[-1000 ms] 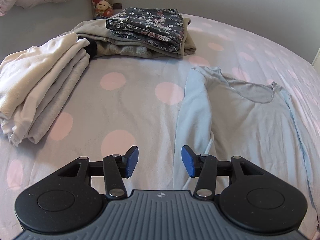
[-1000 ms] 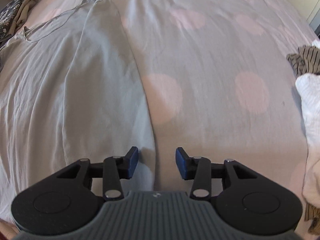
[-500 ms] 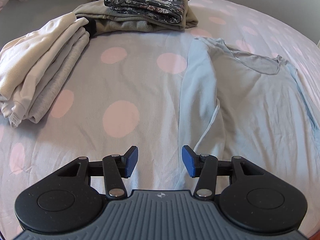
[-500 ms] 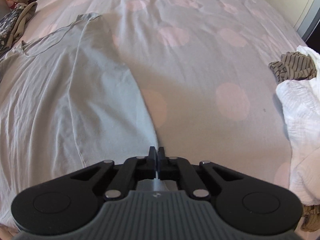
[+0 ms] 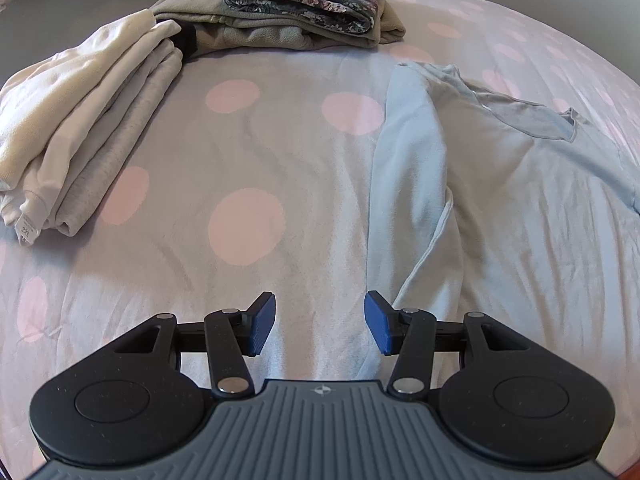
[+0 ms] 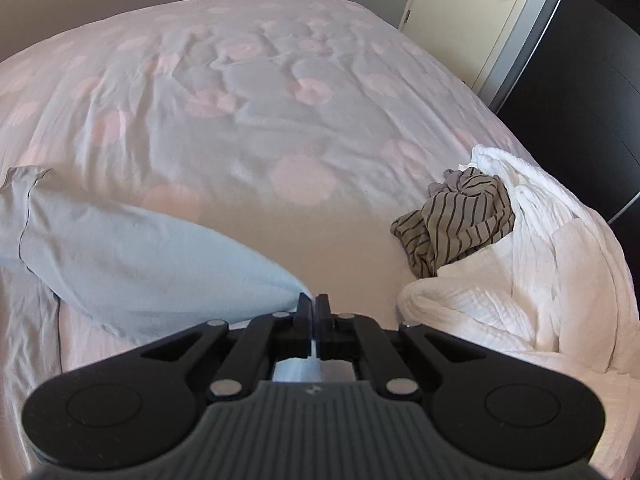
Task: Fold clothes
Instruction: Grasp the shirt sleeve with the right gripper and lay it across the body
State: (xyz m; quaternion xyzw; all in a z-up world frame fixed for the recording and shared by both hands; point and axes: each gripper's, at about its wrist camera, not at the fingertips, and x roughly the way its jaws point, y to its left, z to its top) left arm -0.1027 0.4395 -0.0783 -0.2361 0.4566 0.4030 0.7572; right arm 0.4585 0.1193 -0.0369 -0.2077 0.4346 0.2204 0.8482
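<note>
A soft, pale blue cotton long-sleeved top (image 5: 500, 184) is seen spread on the polka-dot duvet (image 5: 248, 216). Its thin edge is pinched between the near-closed pads of the right gripper (image 6: 313, 308), whose jaws are opening slightly, and a rounded billow of fabric (image 6: 160, 264) is lifted off the bed. The left gripper (image 5: 320, 322) is held half open above the wrinkled cover, nothing between its ribbed blue pads. A crumpled striped garment (image 6: 460, 220) is nestled against a white waffle-textured blanket (image 6: 540, 280).
</note>
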